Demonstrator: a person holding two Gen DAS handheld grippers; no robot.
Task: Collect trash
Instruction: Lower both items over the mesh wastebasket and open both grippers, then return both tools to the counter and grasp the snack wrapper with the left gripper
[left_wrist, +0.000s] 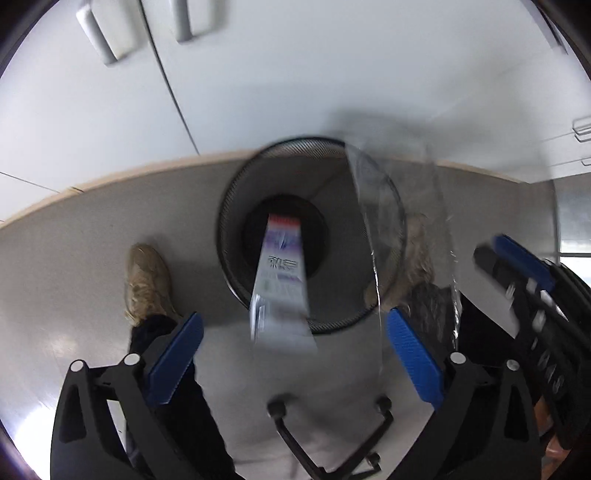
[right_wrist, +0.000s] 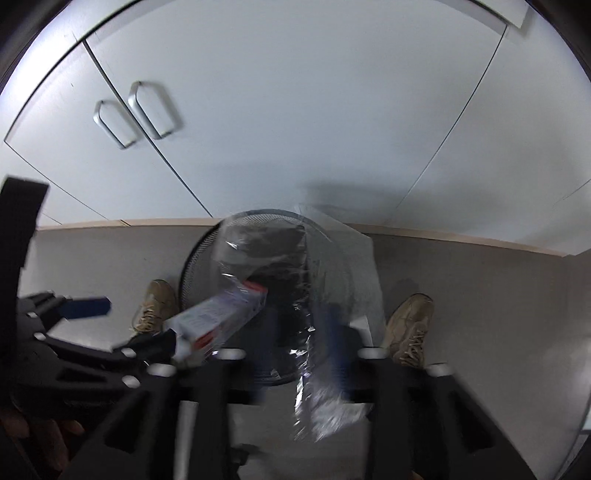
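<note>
The toothpaste box (left_wrist: 280, 273) hangs loose over the mouth of the mesh wastebasket (left_wrist: 236, 266), tipping in; a clear plastic sheet (left_wrist: 406, 229) drapes across the basket's rim. Neither is fully inside yet, so the drop is nearly done. The left gripper (left_wrist: 295, 365) gapes wide above the basket, gripping nothing. The right gripper (right_wrist: 295, 354) is parted; whether the plastic touches it, I cannot tell.

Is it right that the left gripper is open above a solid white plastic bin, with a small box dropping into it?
Not quite. The bin is black wire mesh, not solid white plastic, as the left wrist view shows. The rest holds: the left gripper is open above it, and the small box is dropping in.
</note>
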